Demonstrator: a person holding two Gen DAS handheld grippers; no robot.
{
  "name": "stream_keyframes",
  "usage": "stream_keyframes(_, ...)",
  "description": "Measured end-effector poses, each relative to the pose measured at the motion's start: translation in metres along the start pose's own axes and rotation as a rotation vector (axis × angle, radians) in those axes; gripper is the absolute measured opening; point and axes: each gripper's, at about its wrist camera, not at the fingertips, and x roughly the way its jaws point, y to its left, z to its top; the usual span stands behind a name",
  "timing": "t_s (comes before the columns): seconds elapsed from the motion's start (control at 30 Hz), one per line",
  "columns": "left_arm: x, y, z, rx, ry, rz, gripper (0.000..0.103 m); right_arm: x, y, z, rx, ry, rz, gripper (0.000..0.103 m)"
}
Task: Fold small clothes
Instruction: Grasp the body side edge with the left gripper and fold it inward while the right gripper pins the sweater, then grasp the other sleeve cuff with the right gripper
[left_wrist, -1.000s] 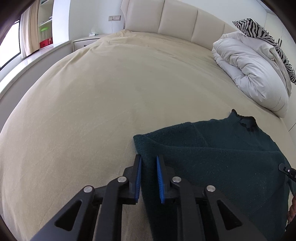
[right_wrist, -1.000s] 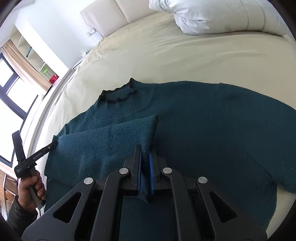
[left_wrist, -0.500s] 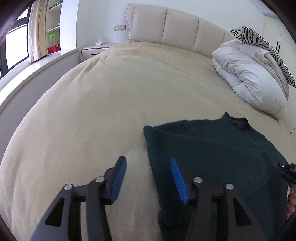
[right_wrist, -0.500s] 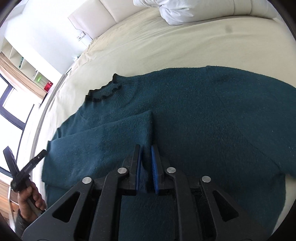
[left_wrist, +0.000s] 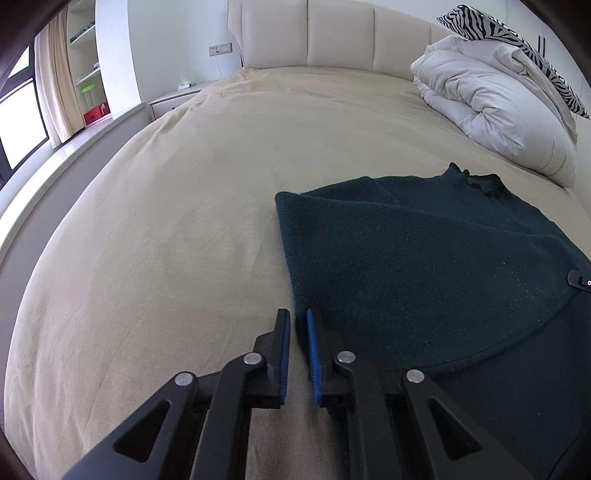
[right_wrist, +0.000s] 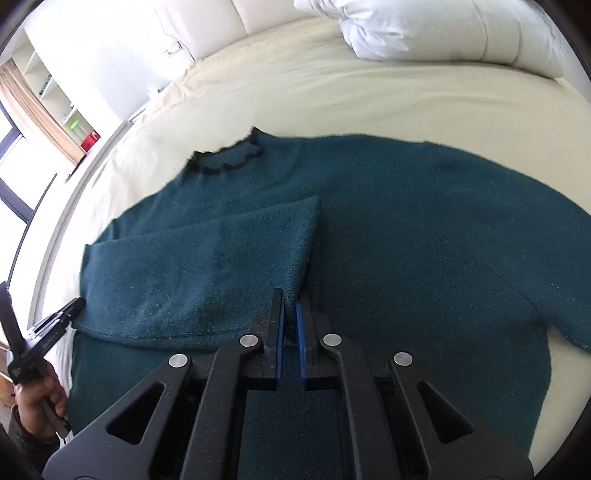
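— Cream sheets cover a wide bed (left_wrist: 192, 206), with a padded headboard (left_wrist: 332, 33) at the far edge and a white duvet (left_wrist: 495, 107) bunched at the far right corner, a zebra-print pillow (left_wrist: 491, 26) on top of it. Where is the garment?

— A dark teal sweater (right_wrist: 406, 229) lies flat on the near right part of the bed, its collar (right_wrist: 225, 158) toward the headboard. One sleeve (right_wrist: 207, 273) is folded across the chest.

— And the left tongs (left_wrist: 297, 354)?

— Low over the sheet at the sweater's left folded edge. Their blue pads stand only a narrow gap apart. The edge of the knit runs right at that gap, but I cannot tell whether any of it is pinched. In the right wrist view a hand (right_wrist: 40, 402) holds them at the sweater's left side.

— The right tongs (right_wrist: 290, 332)?

— Nearly closed, at the cuff end of the folded sleeve. A thin ridge of teal knit rises between the pads, so they seem to grip the sleeve's edge.

— Anything else around?

— A nightstand (left_wrist: 173, 99) beside the headboard, shelves (left_wrist: 86, 66) with a red box (left_wrist: 96, 112), and a curtain (left_wrist: 51, 85) by the window.
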Motion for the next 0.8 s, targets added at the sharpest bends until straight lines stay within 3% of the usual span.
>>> stream_keyframes(0.13, 0.004, -0.002, -0.001, 0.021, -0.003, 0.011, 0.011, 0.016, -0.001, -0.006, -0.006, 0.029, -0.025, 0.004)
stream_keyframes(0.23, 0.003, -0.004, -0.001, 0.037, -0.011, 0.026, 0.012, 0.024, -0.015, -0.008, 0.025, 0.013, 0.033, 0.004)
stream_keyframes(0.37, -0.017, -0.001, 0.001, 0.009, -0.032, 0.060, 0.022, 0.015, -0.021, -0.007, 0.054, 0.012, 0.055, 0.007)
stream_keyframes(0.47, -0.043, 0.000, 0.002, -0.006, -0.089, 0.072, 0.037, -0.009, -0.032, -0.007, 0.103, -0.039, 0.022, 0.013)
stream_keyframes(0.53, -0.060, -0.002, 0.004, -0.017, -0.126, 0.039, 0.065, -0.030, -0.042, -0.013, 0.111, -0.089, 0.015, 0.015)
stream_keyframes(0.57, -0.069, -0.004, 0.004, -0.027, -0.144, 0.015, 0.071, -0.042, -0.049, -0.015, 0.120, -0.105, 0.013, 0.017)
stream_keyframes(0.6, -0.077, -0.008, 0.004, -0.036, -0.158, -0.012, 0.078, -0.056, -0.060, -0.019, 0.138, -0.127, 0.010, 0.027)
stream_keyframes(0.63, -0.083, -0.012, 0.002, -0.043, -0.167, -0.051, 0.082, -0.070, -0.073, -0.025, 0.161, -0.150, 0.009, 0.045)
stream_keyframes(0.7, -0.091, -0.023, -0.001, -0.056, -0.159, -0.132, 0.084, -0.103, -0.106, -0.040, 0.229, -0.214, 0.002, 0.073)
stream_keyframes(0.8, -0.095, -0.047, -0.008, -0.069, -0.125, -0.249, 0.091, -0.149, -0.171, -0.069, 0.385, -0.323, -0.031, 0.076)
